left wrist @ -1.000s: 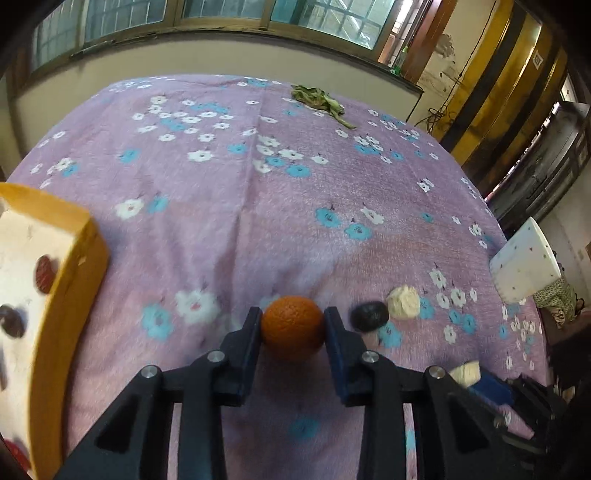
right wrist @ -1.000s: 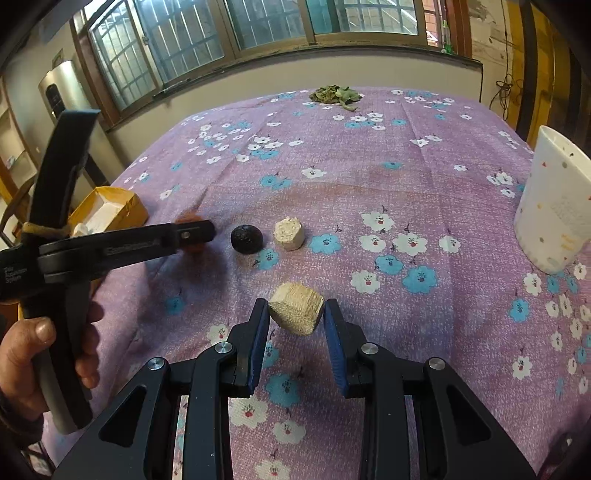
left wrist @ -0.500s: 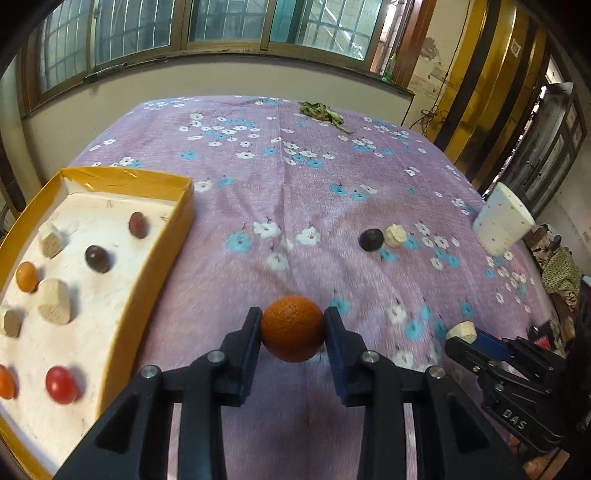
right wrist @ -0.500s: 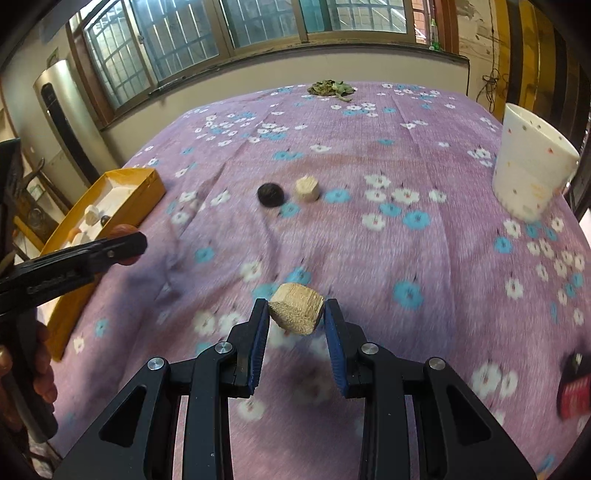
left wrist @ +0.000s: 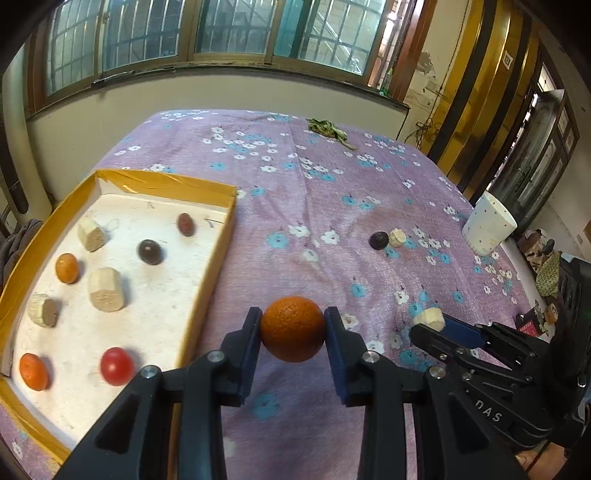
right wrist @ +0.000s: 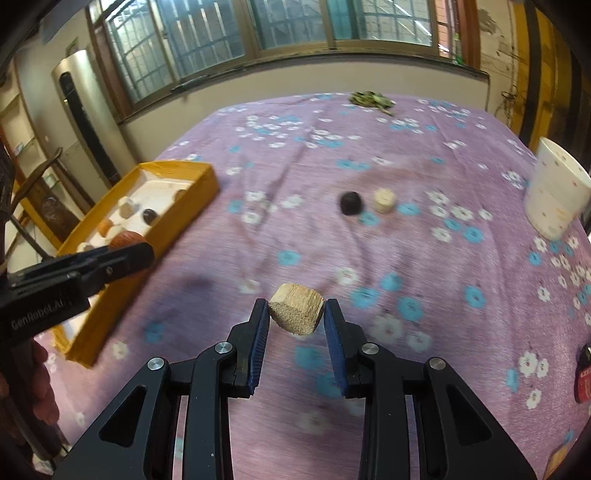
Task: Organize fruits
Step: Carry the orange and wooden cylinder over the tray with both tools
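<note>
Left gripper (left wrist: 293, 328): clamps round orange fruit (left wrist: 293, 328), right of yellow cardboard tray (left wrist: 218, 251) | Right gripper (right wrist: 295, 314): clamps beige faceted sugarcane chunk (right wrist: 296, 308) above purple floral cloth (right wrist: 406, 221)

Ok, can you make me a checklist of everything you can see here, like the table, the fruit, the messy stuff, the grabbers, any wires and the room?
Surface: purple flowered cloth, wrinkled, covers the whole table.
Job's things: yellow tray holds eight pieces, among them a red tomato. One dark fruit and a pale chunk lie side by side on the cloth.
Clutter: white dotted cup near the right edge; dried leaves at the far edge.
Grippers: left gripper shut on an orange; right gripper shut on a tan chunk. Both are held above the cloth.
Cables: wires hang by the far wall.
Surroundings: barred windows, yellow door frame.
</note>
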